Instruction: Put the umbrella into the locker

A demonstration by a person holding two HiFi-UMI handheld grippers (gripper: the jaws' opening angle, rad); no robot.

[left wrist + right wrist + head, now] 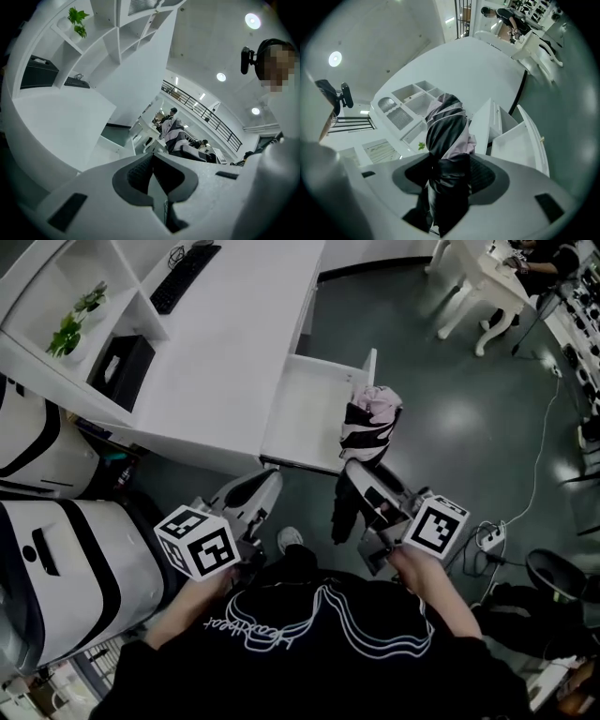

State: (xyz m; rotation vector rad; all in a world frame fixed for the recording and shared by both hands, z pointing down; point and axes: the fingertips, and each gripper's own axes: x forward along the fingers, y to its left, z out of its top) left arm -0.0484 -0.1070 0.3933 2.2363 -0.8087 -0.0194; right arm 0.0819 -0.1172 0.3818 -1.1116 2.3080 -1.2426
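A folded umbrella, black and white with pink, stands out of my right gripper, which is shut on its lower part. In the right gripper view the umbrella fills the gap between the pads. It points toward the white locker under the desk, whose door hangs open; the locker shows just right of the umbrella's tip. My left gripper is left of the umbrella, shut with nothing in it. In the left gripper view the pads meet, and the umbrella shows beyond them.
The white desk carries a keyboard; shelves to its left hold a plant and a black box. A white chair with black stripes stands at my left. A power strip and cable lie on the floor at right.
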